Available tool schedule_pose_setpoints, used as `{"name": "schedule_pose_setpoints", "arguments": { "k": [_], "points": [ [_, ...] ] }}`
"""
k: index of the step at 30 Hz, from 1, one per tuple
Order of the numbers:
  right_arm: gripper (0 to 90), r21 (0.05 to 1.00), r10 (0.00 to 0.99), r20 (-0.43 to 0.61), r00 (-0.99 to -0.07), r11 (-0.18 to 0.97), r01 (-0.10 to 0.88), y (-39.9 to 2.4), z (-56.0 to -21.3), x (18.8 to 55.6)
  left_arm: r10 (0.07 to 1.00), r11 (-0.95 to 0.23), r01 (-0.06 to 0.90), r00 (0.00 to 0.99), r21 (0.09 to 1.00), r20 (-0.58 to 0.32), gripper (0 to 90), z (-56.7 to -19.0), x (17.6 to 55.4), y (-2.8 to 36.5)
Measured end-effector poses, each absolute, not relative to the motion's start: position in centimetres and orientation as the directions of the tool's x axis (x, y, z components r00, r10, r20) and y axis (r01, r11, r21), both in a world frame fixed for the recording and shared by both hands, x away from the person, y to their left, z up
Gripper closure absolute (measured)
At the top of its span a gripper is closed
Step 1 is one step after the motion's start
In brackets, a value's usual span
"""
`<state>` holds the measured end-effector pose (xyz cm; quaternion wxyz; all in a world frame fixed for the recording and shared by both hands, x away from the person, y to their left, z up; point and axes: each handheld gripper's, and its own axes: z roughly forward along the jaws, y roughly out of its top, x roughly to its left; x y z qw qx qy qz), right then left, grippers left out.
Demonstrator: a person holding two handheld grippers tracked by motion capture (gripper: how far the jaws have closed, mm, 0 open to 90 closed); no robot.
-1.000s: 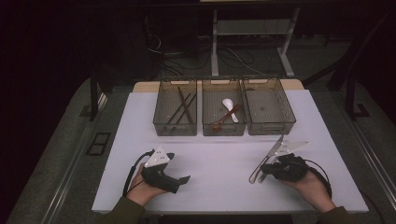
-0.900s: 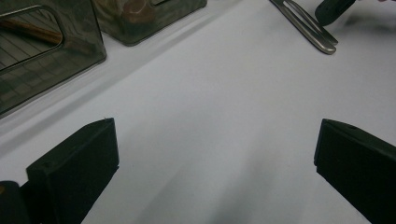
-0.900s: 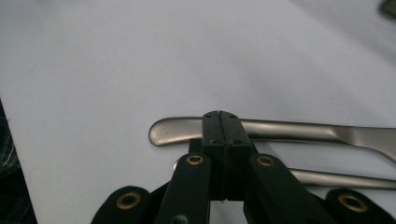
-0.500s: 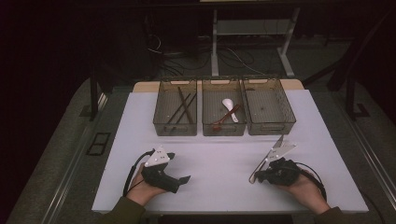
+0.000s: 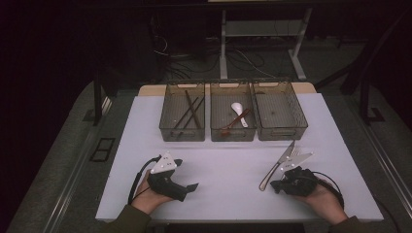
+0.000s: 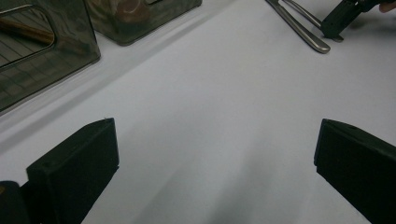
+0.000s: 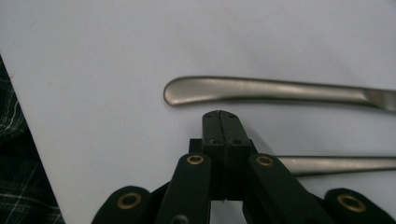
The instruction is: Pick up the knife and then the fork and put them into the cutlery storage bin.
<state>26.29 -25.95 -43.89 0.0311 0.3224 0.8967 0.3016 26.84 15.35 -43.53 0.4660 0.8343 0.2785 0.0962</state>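
I'm keeping the right hand-held gripper (image 7: 222,116) fully closed on nothing, its tip between two steel cutlery handles (image 7: 261,90) lying on the tabletop (image 5: 228,170); I'm reopening it over one handle; left hand-held gripper (image 6: 210,154) idling wide open.

The table top (image 5: 233,179) is plain white. Three translucent smoky grey-brown bins (image 5: 234,127) show a fine grid pattern in the left gripper view. The left bin holds dark brown chopsticks (image 5: 190,110); the middle one a white spoon (image 5: 237,108) and a reddish-brown utensil (image 5: 232,124). The knife (image 5: 278,165) is silver-grey steel. Both grippers, left (image 5: 188,187) and right (image 5: 275,185), are black; the right gripper's body carries brass-coloured rivets. A sleeve (image 7: 18,154) has a dark green plaid pattern.
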Motion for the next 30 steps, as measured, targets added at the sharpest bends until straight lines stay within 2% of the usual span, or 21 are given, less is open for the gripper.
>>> {"name": "schedule_pose_setpoints", "arguments": {
  "k": [30],
  "points": [
    [89.6,0.476,0.703,0.129,-0.7,0.575,0.665,-33.1,-43.2,24.9,0.551,-0.418,0.371,0.829,0.829,-0.093,0.0,-43.4,26.9,15.3]
  ]
}}
